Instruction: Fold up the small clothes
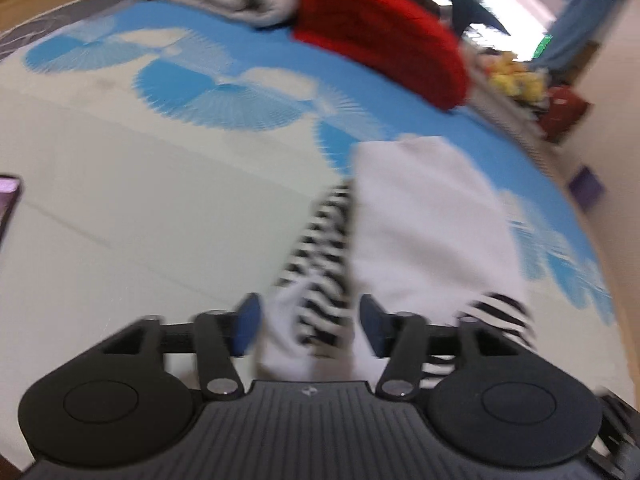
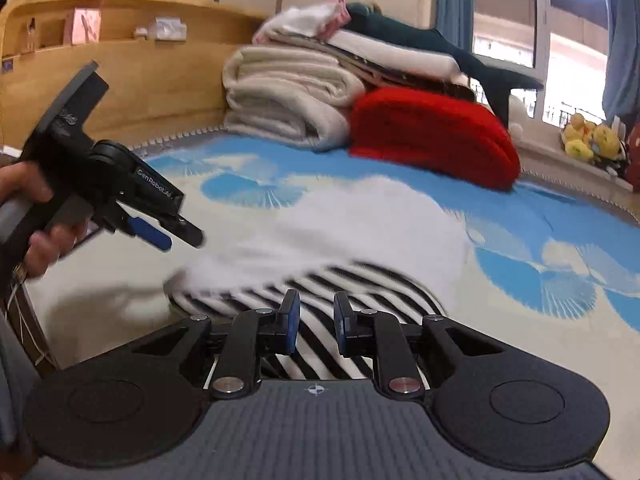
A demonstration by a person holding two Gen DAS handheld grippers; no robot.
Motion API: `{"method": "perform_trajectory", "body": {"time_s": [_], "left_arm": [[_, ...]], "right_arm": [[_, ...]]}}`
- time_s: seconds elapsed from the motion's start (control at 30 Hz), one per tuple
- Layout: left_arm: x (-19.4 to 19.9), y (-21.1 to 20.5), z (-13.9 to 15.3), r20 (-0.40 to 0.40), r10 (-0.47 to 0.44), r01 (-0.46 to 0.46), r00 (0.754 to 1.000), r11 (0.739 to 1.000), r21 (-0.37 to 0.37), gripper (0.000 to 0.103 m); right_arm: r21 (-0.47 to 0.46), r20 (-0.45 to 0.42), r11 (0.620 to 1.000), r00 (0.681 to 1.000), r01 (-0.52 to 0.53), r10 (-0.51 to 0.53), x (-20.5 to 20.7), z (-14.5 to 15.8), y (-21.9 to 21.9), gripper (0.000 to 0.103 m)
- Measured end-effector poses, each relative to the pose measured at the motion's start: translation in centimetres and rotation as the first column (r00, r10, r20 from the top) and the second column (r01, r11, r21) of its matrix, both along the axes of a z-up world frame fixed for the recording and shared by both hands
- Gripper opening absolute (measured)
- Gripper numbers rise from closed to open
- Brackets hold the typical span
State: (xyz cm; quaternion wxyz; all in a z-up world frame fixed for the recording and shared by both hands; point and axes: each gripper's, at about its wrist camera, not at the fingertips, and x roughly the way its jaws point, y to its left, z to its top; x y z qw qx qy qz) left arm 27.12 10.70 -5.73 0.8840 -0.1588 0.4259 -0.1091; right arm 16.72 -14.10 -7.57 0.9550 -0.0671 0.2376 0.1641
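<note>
Your left tongs (image 1: 308, 326) stand well apart, with the near edge of the one small garment (image 1: 420, 220) lying loosely between the blue pads (image 1: 248, 326); they do not press on it. It is a white piece with black-and-white striped parts, spread on the bed (image 1: 120, 184) just ahead of both tongs. Your right tongs (image 2: 316, 322) stand only narrowly apart over the striped part (image 2: 320, 280); whether they pinch cloth you cannot tell from this view. Your hand (image 2: 24, 216) holds the left tool up to the left of the right tongs, above the garment's blurred white edge. Well beyond the tongs, at the head of the bed, one red cushion (image 2: 432, 132) lies beside a stack of folded blankets (image 2: 288, 96). Two small boxes sit in the headboard shelf (image 2: 120, 20).
</note>
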Motion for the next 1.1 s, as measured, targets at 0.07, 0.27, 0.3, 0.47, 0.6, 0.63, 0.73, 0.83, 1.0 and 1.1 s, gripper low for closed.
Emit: {"method": "perform_trajectory", "body": {"time_s": [0.07,0.27,0.3,0.47,0.6,0.63,0.73,0.83,1.0,1.1], "left_arm": [[-0.2,-1.4,0.0,-0.003,-0.079,0.079,0.997,0.997,-0.018,0.067],[2.1,-5.4,-4.0,-0.193,-0.165,0.205,0.967,0.956,0.21,0.07],[2.4,-4.9,-4.0,-0.203,-0.146,0.183,0.968,0.967,0.176,0.07],[2.2,-3.3,-3.3,-0.197,-0.08,0.106,0.977,0.987,0.122,0.077],[1.2,-2.7,-3.3,-0.185,-0.065,0.103,0.981,0.974,0.202,0.088],[0.9,-2.5,-3.6,-0.188,-0.064,0.107,0.98,0.967,0.232,0.09],[0.1,-1.0,-4.0,-0.209,-0.064,0.117,0.976,0.961,0.25,0.091],[-1.0,1.2,-3.5,-0.219,-0.03,0.07,0.975,0.982,0.174,0.091],[-3.5,3.1,-1.0,-0.093,0.059,-0.068,0.994,0.993,-0.094,0.091],[-3.8,2.5,-1.4,-0.09,0.096,-0.118,0.991,0.95,-0.289,0.091]], "right_arm": [[-0.083,-0.065,0.996,0.997,-0.039,0.034,1.2,-1.9,1.7,0.012],[-0.207,-0.242,0.969,0.967,-0.138,0.086,0.1,-5.7,3.4,0.0],[-0.167,-0.241,0.975,0.965,-0.146,0.104,-0.4,-4.9,3.1,0.0],[-0.01,-0.046,0.999,0.998,-0.041,0.041,-1.6,-0.6,0.7,0.0],[-0.075,-0.181,0.997,0.983,0.014,-0.027,1.7,-2.5,-0.7,0.003],[-0.092,-0.247,0.996,0.969,-0.016,-0.007,2.1,-3.7,-0.7,0.001],[-0.065,-0.306,0.993,0.949,-0.099,0.075,1.2,-3.5,-0.5,0.001],[0.107,-0.222,0.992,0.971,-0.062,0.085,0.4,0.7,-3.5,0.035],[0.445,-0.229,0.892,0.973,0.076,0.031,6.1,6.0,-12.6,0.092],[0.468,-0.295,0.863,0.954,0.192,-0.052,12.7,6.3,-17.3,0.092]]}}
